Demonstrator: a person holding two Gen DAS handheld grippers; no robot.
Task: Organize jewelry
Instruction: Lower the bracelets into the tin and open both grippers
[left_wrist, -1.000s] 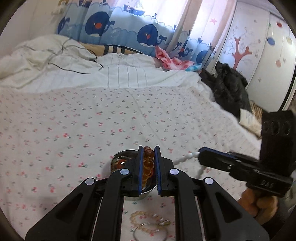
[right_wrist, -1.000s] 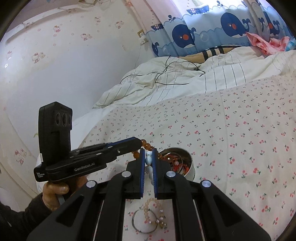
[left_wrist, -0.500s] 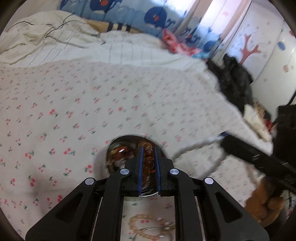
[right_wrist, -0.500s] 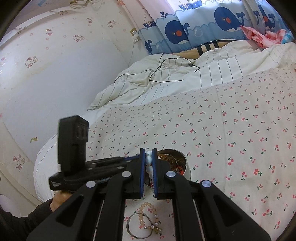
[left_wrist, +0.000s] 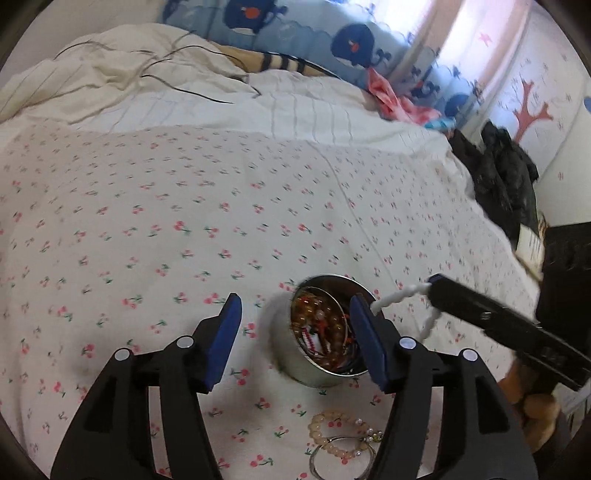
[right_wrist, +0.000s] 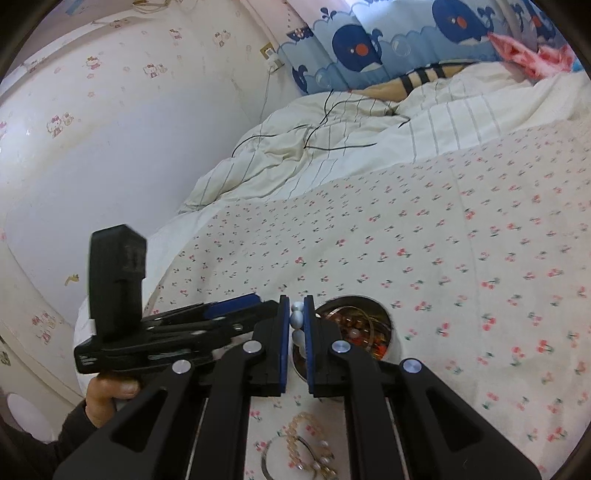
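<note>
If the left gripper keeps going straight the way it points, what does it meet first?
Probably the metal tin of beads, which sits between the left gripper's opening, empty jaws, toward the right finger; depth is unclear.

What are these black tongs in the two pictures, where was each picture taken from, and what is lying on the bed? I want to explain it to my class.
No robot: a person holds a two-finger gripper in each hand, each with a camera looking along its fingers. One picture is from the left gripper, whose jaws are opening with nothing between them, above a metal tin of beads. The other is from the right gripper, shut on a white bead string. Both stand over a flowered bedsheet. On the sheet near the tin lie a pale bead bracelet and a metal ring.
</note>
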